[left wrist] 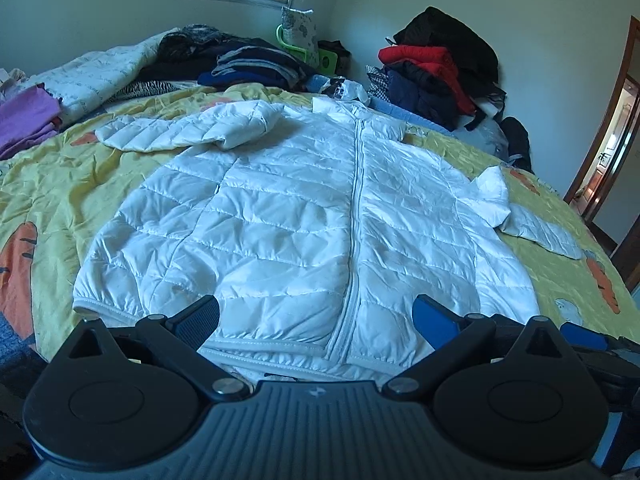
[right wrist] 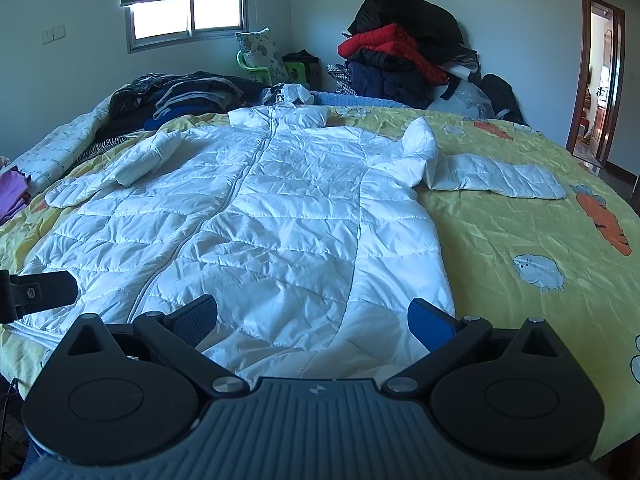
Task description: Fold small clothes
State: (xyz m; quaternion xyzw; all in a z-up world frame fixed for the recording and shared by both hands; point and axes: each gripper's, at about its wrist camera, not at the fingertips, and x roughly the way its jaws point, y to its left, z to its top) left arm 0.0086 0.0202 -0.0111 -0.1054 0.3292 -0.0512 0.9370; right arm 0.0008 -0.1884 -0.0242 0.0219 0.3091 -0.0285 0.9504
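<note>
A white quilted puffer jacket [left wrist: 280,208] [right wrist: 260,220] lies flat and zipped on the yellow carrot-print bedsheet [left wrist: 48,184] [right wrist: 520,220], hem nearest me and collar far. One sleeve [left wrist: 180,128] [right wrist: 120,172] bends out to the left. The other sleeve [left wrist: 532,224] [right wrist: 500,178] stretches out to the right. My left gripper [left wrist: 316,316] hovers open over the hem around the zipper, nothing between its fingers. My right gripper [right wrist: 316,316] hovers open over the hem's right part, also holding nothing. Part of the left gripper [right wrist: 40,292] shows at the left edge of the right wrist view.
A stack of dark folded clothes [left wrist: 256,64] [right wrist: 192,92] sits at the far side of the bed. A heap of red, navy and black coats [left wrist: 436,68] [right wrist: 400,52] lies against the wall. Purple garments [left wrist: 24,120] are at the left, and an open doorway [right wrist: 600,80] at the right.
</note>
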